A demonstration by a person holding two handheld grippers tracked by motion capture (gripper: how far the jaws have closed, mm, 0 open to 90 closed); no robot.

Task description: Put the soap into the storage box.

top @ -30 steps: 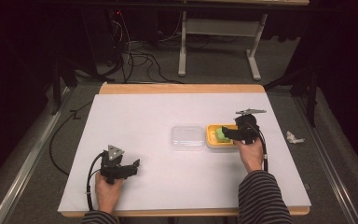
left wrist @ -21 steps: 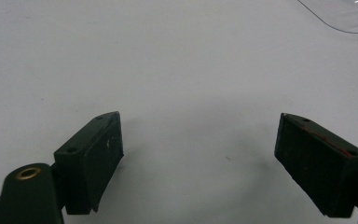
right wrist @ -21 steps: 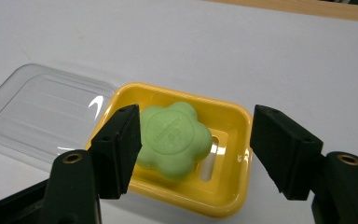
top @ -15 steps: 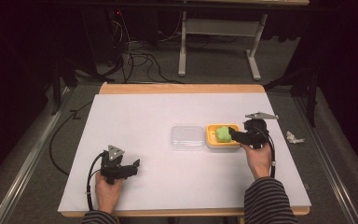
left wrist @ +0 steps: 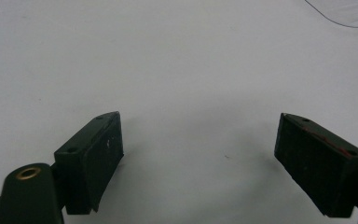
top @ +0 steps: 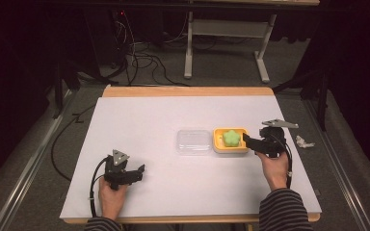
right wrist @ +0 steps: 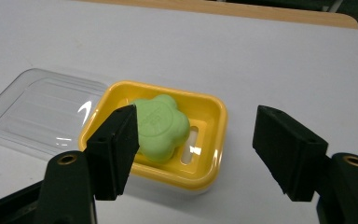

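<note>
Soap (top: 231,138) sits in the yellow dish (top: 218,145) toward the table's right edge, right gripper (top: 248,141) open beside it, jaws just parted and empty (left gripper (top: 138,172) open, idle near the front edge), so next: the clear lid (top: 193,141).

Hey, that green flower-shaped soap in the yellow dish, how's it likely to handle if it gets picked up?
The green soap looks solid, so probably stiff, not squashy. Its smooth, rounded lobes may slip between flat pads. It lies flat in the yellow dish, so it is unlikely to roll.
</note>
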